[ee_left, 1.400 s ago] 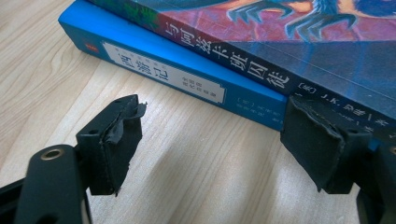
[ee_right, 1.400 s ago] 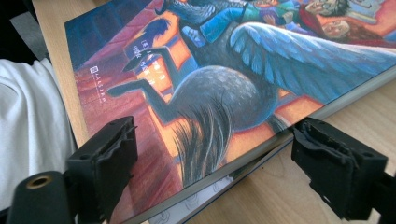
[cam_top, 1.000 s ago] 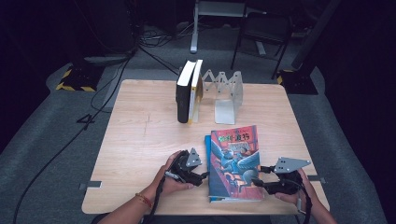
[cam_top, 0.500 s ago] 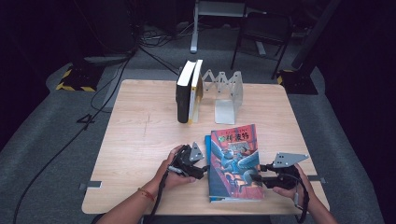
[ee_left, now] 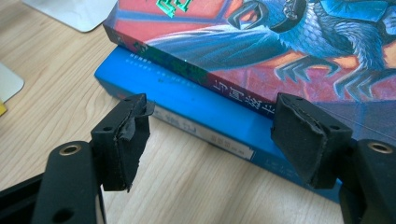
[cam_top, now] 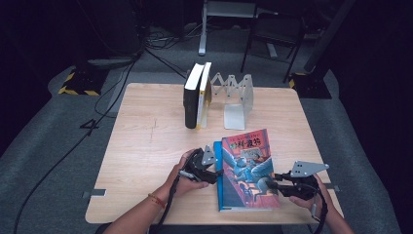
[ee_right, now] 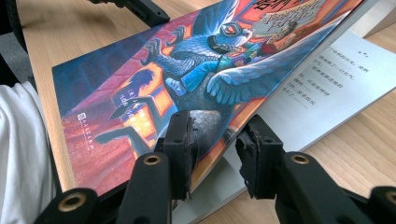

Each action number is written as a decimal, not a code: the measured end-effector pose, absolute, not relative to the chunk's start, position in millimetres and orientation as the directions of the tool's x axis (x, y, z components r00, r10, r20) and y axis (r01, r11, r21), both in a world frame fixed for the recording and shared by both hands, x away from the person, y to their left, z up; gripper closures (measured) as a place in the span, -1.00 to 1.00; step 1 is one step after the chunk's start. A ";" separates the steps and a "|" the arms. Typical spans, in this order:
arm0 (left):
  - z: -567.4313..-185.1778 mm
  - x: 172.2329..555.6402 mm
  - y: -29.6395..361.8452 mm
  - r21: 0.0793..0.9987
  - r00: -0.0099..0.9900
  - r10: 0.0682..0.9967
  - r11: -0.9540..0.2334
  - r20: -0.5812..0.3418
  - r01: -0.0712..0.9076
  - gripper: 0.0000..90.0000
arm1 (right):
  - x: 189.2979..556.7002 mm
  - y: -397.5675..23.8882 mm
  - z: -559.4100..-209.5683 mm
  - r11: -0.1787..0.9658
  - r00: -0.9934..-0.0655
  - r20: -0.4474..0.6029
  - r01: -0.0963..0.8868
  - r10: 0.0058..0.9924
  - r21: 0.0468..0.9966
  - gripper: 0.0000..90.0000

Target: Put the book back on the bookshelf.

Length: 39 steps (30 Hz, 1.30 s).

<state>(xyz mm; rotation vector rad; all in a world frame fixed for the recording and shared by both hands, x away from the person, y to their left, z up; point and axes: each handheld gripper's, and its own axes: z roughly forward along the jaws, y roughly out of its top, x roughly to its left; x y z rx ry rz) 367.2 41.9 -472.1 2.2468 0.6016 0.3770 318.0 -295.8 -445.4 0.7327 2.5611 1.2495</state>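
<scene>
Two stacked books, a red-and-blue illustrated paperback (cam_top: 249, 165) on a blue-covered book (ee_left: 205, 112), lie at the wooden desk's (cam_top: 146, 141) near edge. The right gripper (ee_right: 212, 144), jaws just closing, straddles the paperback's lifted cover edge; the left gripper (ee_left: 210, 135) stands wide at the blue spine.

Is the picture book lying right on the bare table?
No, the picture book lies on top of a blue book.
</scene>
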 end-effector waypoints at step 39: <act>-479.9 386.3 34.0 0.739 0.843 0.538 -0.573 0.012 0.355 -0.61 | 351.1 -289.2 -451.9 0.480 -0.849 0.119 0.401 0.515 0.780 0.47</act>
